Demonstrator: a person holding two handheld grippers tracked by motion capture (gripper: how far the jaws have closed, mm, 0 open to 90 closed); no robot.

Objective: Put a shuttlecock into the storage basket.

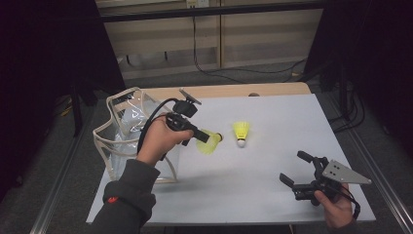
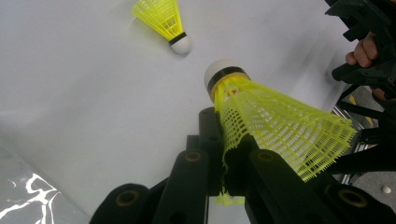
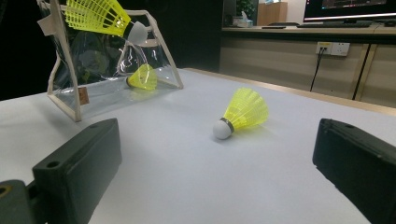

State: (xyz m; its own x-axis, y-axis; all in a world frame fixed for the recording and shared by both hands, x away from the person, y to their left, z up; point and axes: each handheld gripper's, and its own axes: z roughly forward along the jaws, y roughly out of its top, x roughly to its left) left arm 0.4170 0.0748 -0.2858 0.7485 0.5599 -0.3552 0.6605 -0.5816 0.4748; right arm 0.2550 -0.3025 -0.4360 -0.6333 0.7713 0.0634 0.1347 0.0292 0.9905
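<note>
the held shuttlecock (image 2: 280, 126) has a yellow plastic mesh skirt and a smooth white cap. the left gripper (image 2: 224, 154) has matt black plastic jaws. near the table's (image 1: 272, 195) left edge, the bag (image 1: 122, 126) is glossy clear plastic with cream cloth trim. the table is matt, smooth, pale.

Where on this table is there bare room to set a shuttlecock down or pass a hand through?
Free: the near middle strip between the clear bag and the right hand-held gripper, and the far right corner of the table beyond the lying shuttlecock. Crowded: the left side, where the bag stands and the left hand-held gripper holds a shuttlecock next to it.
</note>
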